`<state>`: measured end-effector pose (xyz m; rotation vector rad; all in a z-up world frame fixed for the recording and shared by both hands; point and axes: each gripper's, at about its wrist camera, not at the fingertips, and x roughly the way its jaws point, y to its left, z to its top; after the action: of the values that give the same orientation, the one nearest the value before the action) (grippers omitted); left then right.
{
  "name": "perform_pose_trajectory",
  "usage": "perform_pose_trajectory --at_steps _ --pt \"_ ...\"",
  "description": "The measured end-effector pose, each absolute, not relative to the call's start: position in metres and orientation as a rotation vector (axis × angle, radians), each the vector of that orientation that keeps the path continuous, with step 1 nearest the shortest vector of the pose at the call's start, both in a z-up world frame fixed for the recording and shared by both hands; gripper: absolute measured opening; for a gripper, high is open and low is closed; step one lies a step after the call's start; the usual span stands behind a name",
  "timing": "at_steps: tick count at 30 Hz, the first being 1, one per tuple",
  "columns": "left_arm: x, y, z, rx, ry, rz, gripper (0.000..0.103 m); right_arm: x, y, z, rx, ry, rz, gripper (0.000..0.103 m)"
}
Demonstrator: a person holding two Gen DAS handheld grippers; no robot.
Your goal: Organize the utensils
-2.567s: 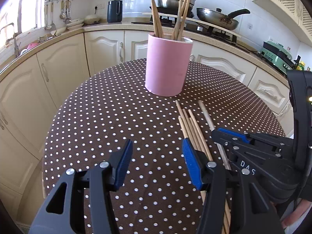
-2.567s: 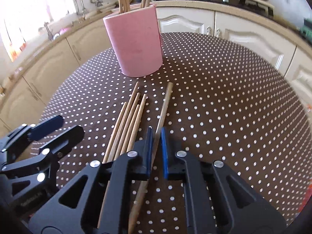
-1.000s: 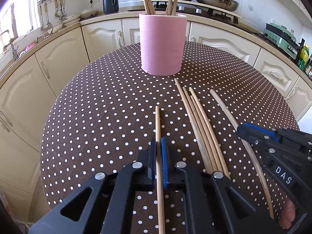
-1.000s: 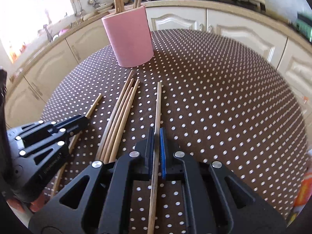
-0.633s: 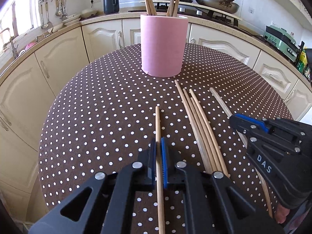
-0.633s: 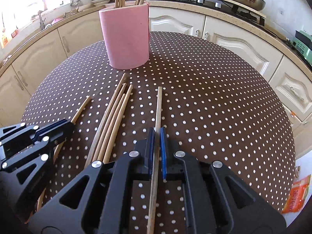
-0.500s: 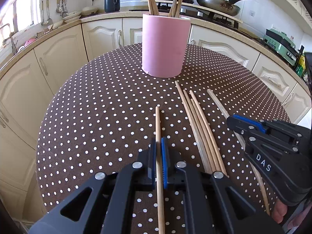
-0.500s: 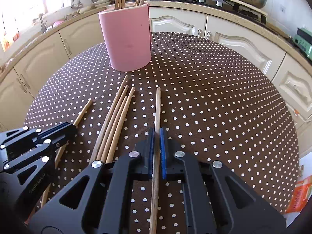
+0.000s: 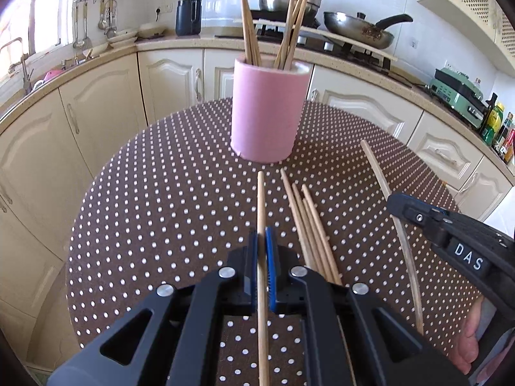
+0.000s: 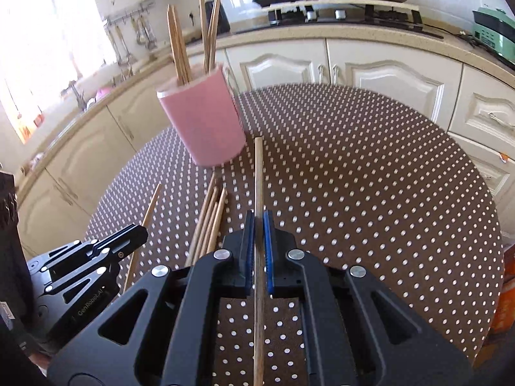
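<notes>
**Both claws loaded, right one raised toward the holder**

Since half a second ago my right claw (image 10: 256,247) has lifted and swung, so the pink holder (image 10: 206,122) now appears tilted and blurred up and to the left in its view, where it stood square before. Its jaws are clamped on one chopstick (image 10: 257,180), whose long axis runs straight ahead along the fingers, tip ending just right of the holder's base. My left claw (image 9: 261,257) is likewise closed on a single chopstick (image 9: 260,206), pointing directly at the holder (image 9: 268,109), which stands dead ahead on the dotted table (image 9: 145,212) with several sticks upright inside.

Four loose chopsticks (image 9: 309,225) lie between my two claws, roughly parallel to the held ones, their tips toward the holder.

Judgement: the right claw appears the nearer to delivery. Its stick lies flat along the approach line, so it must be tipped upright over the rim before release. Risk: the sticks already standing may deflect the incoming tip
</notes>
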<state>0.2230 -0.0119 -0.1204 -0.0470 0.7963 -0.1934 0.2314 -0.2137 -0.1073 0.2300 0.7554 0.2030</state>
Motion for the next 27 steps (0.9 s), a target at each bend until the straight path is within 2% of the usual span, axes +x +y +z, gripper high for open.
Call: perform_pose_trajectory --at_steps 27 --pt "0.209 -0.018 -0.025 -0.034 0.488 -0.17 0.006 0.223 -0.224 -0.023 0.227 0.483 0.191 0.006"
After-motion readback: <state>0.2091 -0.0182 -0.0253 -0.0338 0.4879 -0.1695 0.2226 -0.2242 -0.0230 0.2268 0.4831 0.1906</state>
